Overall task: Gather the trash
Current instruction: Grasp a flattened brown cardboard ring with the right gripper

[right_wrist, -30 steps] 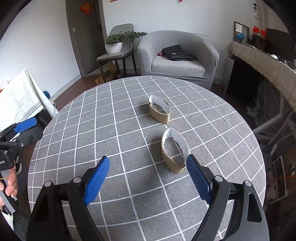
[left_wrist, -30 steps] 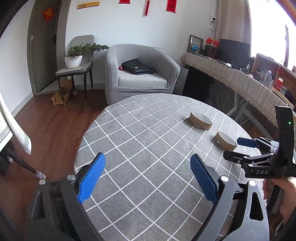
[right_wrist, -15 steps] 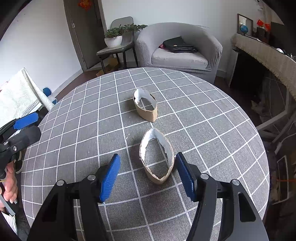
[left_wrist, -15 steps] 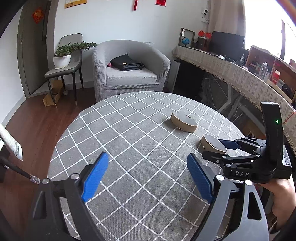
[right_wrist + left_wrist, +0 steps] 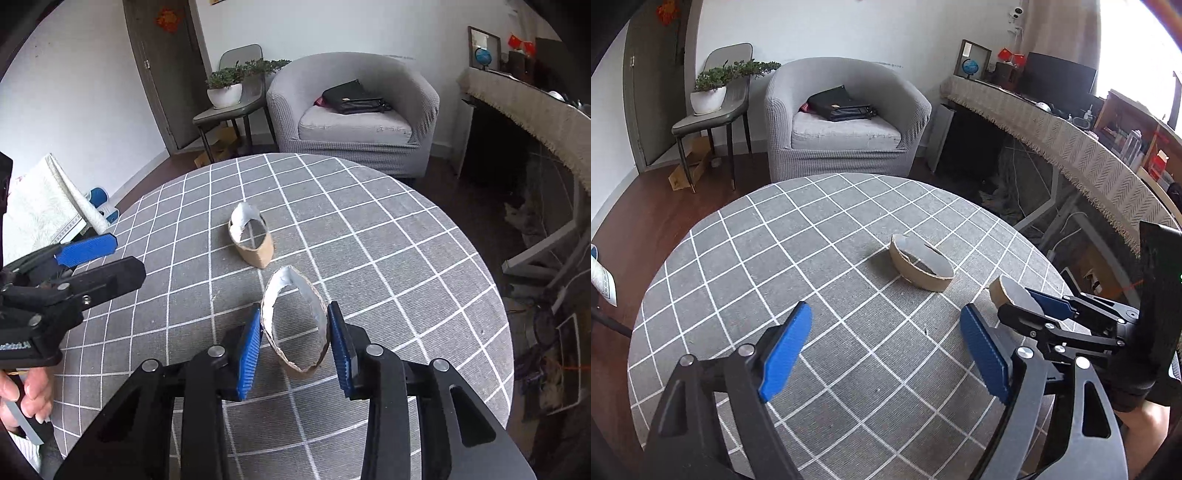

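Note:
Two torn cardboard tape rings lie on the round table with the grey checked cloth (image 5: 406,258). My right gripper (image 5: 295,343) is shut on the near cardboard ring (image 5: 295,354), both blue pads touching its sides; the ring is squeezed to an oval and rests on the cloth. The far cardboard ring (image 5: 255,243) stands free behind it. In the left wrist view my left gripper (image 5: 886,350) is open and empty above the cloth, with the far ring (image 5: 919,266) ahead of it and the held ring (image 5: 1008,295) at its right, in the right gripper (image 5: 1034,310).
A grey armchair (image 5: 846,122) with a black bag stands behind the table. A chair with a potted plant (image 5: 713,96) is at the back left. A long cloth-covered desk (image 5: 1071,140) runs along the right. A folded white cloth (image 5: 48,206) lies left of the table.
My right gripper moved forward and closed its fingers onto the near ring. My left gripper moved in over the table toward the far ring, still open.

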`<state>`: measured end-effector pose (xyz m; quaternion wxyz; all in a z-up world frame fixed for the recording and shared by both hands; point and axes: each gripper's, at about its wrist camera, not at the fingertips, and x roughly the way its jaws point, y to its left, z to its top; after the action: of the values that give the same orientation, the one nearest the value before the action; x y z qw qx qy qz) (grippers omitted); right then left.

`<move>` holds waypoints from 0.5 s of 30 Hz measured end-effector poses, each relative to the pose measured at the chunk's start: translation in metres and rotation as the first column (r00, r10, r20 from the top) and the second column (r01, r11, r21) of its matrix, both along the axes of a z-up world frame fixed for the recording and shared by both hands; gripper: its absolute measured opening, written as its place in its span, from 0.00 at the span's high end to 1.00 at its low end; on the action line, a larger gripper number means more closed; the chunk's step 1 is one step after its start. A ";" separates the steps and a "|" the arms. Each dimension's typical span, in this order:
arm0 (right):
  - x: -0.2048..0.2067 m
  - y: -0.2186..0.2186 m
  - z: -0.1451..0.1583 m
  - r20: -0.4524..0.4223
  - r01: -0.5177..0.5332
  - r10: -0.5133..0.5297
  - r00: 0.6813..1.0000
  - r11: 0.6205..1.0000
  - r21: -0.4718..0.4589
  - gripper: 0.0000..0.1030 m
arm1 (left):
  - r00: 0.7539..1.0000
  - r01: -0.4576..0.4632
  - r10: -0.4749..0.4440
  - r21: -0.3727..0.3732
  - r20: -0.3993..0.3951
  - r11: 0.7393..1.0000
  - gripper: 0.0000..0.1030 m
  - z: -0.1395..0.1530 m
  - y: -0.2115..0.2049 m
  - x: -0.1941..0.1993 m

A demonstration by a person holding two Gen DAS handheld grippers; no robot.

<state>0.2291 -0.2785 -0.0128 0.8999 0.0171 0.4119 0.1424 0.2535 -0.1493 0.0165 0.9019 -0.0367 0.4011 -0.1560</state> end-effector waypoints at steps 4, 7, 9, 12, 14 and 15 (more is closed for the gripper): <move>0.003 -0.021 0.003 0.009 0.024 -0.025 1.000 0.998 0.053 0.65 | 1.000 0.003 -0.003 0.021 -0.002 1.000 0.19 -0.001 -0.021 0.010; 0.003 -0.029 0.006 0.021 0.024 -0.025 0.999 0.997 0.078 0.65 | 1.000 0.010 -0.010 0.040 -0.005 0.999 0.19 -0.002 -0.040 0.020; 0.004 -0.037 0.006 0.027 0.035 -0.038 0.999 0.996 0.087 0.65 | 1.000 0.022 -0.022 0.058 -0.007 0.998 0.19 -0.003 -0.052 0.026; 0.007 -0.050 0.006 0.026 0.053 -0.057 0.998 0.991 0.121 0.65 | 0.999 0.016 -0.013 0.085 -0.036 0.996 0.22 -0.010 -0.064 0.038; 0.007 -0.057 0.006 0.027 0.058 -0.062 0.998 0.989 0.133 0.65 | 0.999 -0.008 0.013 0.100 -0.050 0.995 0.23 -0.014 -0.067 0.047; 0.007 -0.057 0.005 0.027 0.059 -0.063 0.998 0.989 0.136 0.65 | 0.998 -0.020 0.026 0.103 -0.056 0.994 0.24 -0.016 -0.067 0.051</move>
<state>0.2359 -0.3350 -0.0075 0.9069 0.0882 0.3865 0.1425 0.3047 -0.2161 0.0008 0.8925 0.0007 0.4338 -0.1239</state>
